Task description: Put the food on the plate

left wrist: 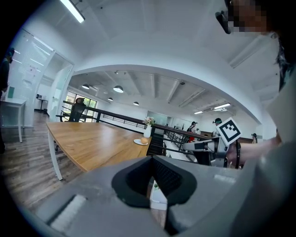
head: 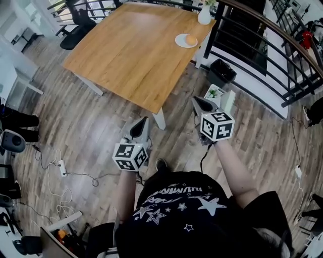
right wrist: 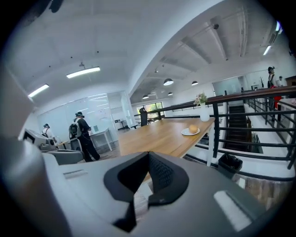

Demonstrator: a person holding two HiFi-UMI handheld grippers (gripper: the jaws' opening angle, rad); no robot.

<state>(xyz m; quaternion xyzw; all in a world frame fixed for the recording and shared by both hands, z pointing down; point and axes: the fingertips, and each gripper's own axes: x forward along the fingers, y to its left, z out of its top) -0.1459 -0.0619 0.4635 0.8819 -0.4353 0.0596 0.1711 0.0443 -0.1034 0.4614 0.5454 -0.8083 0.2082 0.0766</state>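
Observation:
An orange round food item [head: 191,39] lies on a white plate [head: 182,42] near the far right corner of the wooden table [head: 136,55]. I stand on the floor short of the table. My left gripper [head: 143,123] and right gripper [head: 197,101] are held in the air in front of me. Both are shut with nothing between the jaws, well short of the plate. In the left gripper view the plate [left wrist: 139,142] and food [left wrist: 144,140] show far off past the shut jaws, as does the right gripper [left wrist: 203,146]. The right gripper view shows the plate [right wrist: 189,133] with the food [right wrist: 193,128] on it.
A white vase [head: 204,15] with flowers stands behind the plate. A black bin [head: 222,71] and a white box [head: 215,93] sit on the floor by the dark railing [head: 272,45]. Cables and a power strip [head: 62,168] lie at left. A person [right wrist: 83,134] stands far off.

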